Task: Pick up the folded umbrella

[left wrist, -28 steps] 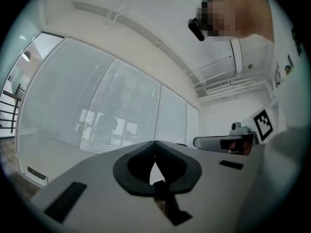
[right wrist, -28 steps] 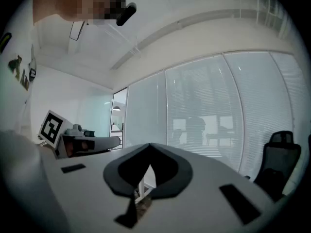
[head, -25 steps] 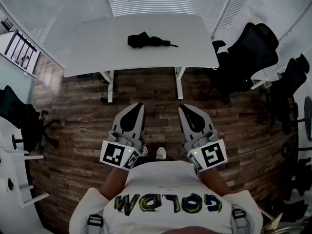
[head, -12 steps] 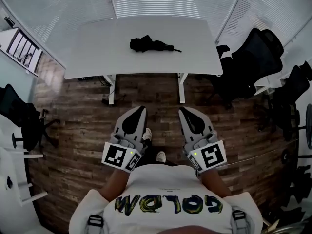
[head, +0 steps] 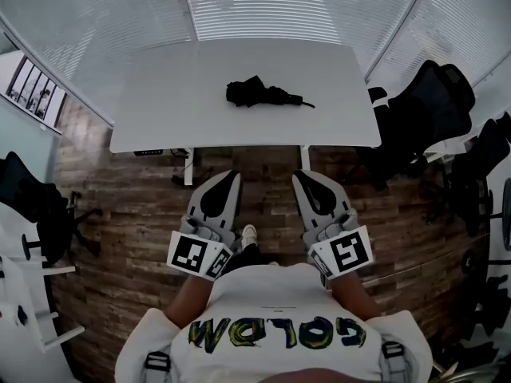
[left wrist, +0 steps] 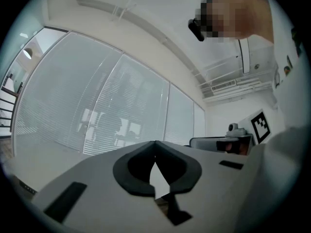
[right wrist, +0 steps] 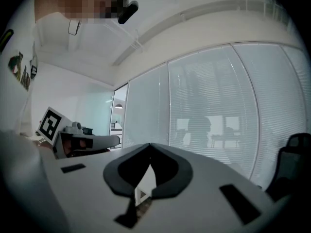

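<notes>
A black folded umbrella (head: 263, 95) lies on the white table (head: 160, 94), right of its middle, with the handle pointing right. Both grippers hover over the wooden floor, short of the table's near edge and well apart from the umbrella. My left gripper (head: 227, 175) is shut with nothing in it; its jaw tips meet in the left gripper view (left wrist: 154, 142). My right gripper (head: 302, 175) is likewise shut and empty, tips together in the right gripper view (right wrist: 149, 145). Neither gripper view shows the umbrella; both look at the blinds.
Black office chairs (head: 427, 110) stand right of the table, and another chair (head: 28, 206) stands at the left by a white stand (head: 24, 286). Window blinds (head: 263, 6) run behind the table. A shoe (head: 249, 234) shows on the floor between the grippers.
The table and umbrella have slid lower and nearer in the head view as the person walked toward them. Both grippers keep the same pose and stay shut.
</notes>
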